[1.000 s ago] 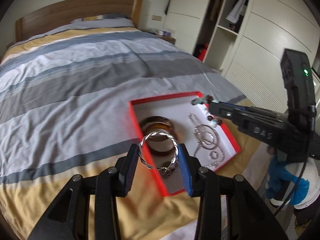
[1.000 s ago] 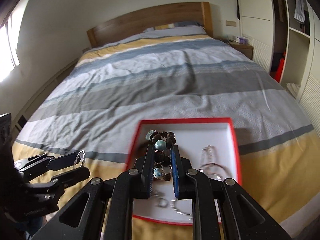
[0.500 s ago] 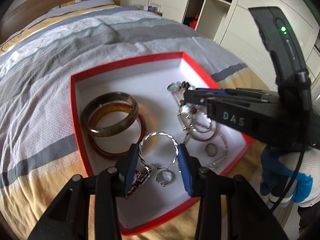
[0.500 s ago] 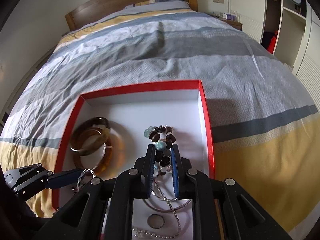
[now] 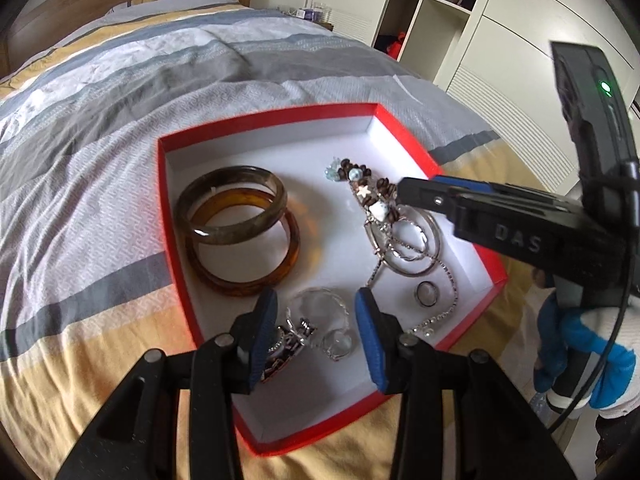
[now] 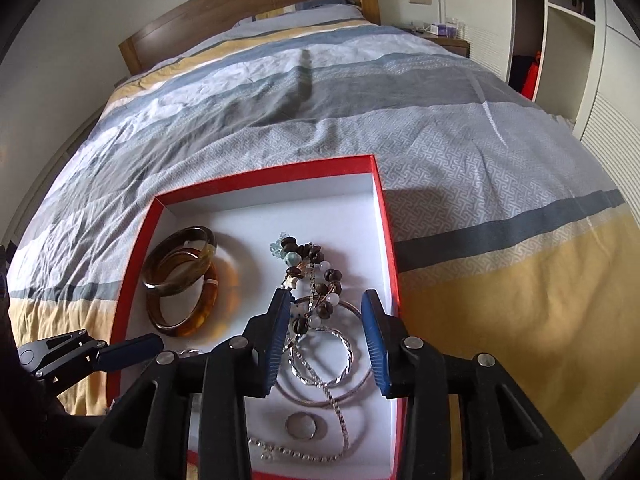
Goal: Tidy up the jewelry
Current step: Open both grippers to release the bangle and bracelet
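Note:
A red box with a white inside (image 5: pixel 256 120) (image 6: pixel 264 178) lies on the bed and holds the jewelry. My left gripper (image 5: pixel 316 312) is open just above its near part, over a twisted silver bangle (image 5: pixel 320 304) lying in the box. My right gripper (image 6: pixel 326 320) is open above a beaded bracelet (image 6: pixel 310 268) (image 5: pixel 362 188) that lies on silver hoops (image 6: pixel 332 364). Two brown bangles (image 5: pixel 236 216) (image 6: pixel 180 276) lie stacked at the box's left. A ring (image 5: pixel 338 342), a chain (image 6: pixel 304 454) and a round piece (image 6: pixel 301 426) lie near the front.
The box sits on a bed with a striped grey, white and yellow cover (image 6: pixel 320 92). A wooden headboard (image 6: pixel 240 12) stands at the back. White wardrobes with open shelves (image 5: pixel 460 20) stand to the right of the bed.
Both grippers opened. The left one let the twisted silver bangle go into the box; the right one let the beaded bracelet go onto the silver hoops.

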